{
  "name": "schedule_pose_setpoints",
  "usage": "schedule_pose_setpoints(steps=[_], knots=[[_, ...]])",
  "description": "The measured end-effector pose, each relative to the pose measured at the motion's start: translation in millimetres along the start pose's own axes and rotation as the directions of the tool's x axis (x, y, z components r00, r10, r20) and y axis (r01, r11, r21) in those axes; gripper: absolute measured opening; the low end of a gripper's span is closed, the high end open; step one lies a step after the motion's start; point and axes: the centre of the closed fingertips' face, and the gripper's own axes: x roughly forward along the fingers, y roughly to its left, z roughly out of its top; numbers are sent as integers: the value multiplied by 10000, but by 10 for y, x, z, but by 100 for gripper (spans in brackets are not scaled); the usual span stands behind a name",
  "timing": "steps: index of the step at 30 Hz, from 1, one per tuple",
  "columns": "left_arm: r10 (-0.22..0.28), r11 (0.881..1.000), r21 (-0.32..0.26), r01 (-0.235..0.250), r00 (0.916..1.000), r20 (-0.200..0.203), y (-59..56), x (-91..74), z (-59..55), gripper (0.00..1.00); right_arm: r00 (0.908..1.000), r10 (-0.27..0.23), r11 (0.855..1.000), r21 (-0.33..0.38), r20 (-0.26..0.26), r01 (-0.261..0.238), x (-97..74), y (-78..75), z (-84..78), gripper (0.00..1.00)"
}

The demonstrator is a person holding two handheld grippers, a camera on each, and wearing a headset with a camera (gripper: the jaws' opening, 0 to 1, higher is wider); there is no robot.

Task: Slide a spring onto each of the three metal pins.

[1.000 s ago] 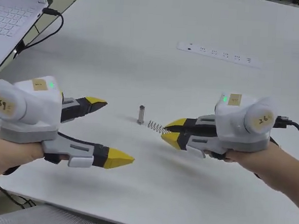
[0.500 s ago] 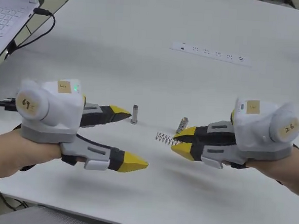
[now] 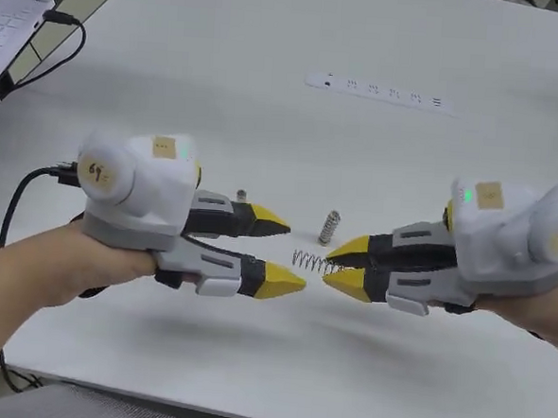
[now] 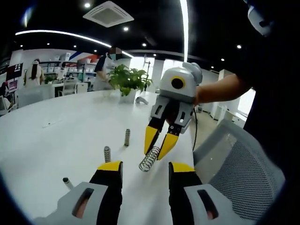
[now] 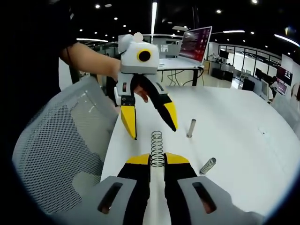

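Clamped by one end in the shut, yellow-tipped jaws of the right hand-held gripper (image 3: 340,264): a thin steel coil spring (image 3: 309,260), carried roughly level and clear of the white counter (image 3: 266,113), free end pointing left. Gripped at the very end, probably to leave most of the coil free for a handover or for threading over a pin.

Facing it tip to tip, the left hand-held gripper (image 3: 284,254), jaws spread wide and holding nothing. In the left gripper view, the spring's free end sits just beyond those jaws, in line with the gap. Seemingly poised to take or steady the coil.

On the counter just behind the left jaws, a bare metal pin (image 3: 241,196): short, smooth, cylindrical, upright, apparently the next target. To its right, near the right jaws, a sleeved pin (image 3: 329,227), ribbed grey spring already over it. Further along in the left gripper view, a second sleeved pin (image 4: 127,137). Judged two of three done.

Counter matte, smooth and hard, so likely to let a dropped spring roll. Far back, a flat white power strip (image 3: 381,90).
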Motion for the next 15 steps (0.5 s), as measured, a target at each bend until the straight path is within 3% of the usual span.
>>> schedule_pose_setpoints(steps=[4, 15], knots=[[-441, 9990, 36, 442, 9990, -99, -78, 83, 4, 19, 10000, 66, 10000, -46, 48, -66, -15, 14, 16, 8], [-702, 9974, 170, 703, 9975, -68, -110, 172, 24, 9, 9993, 299, 9995, 45, 209, -300, -68, 75, 44, 8]])
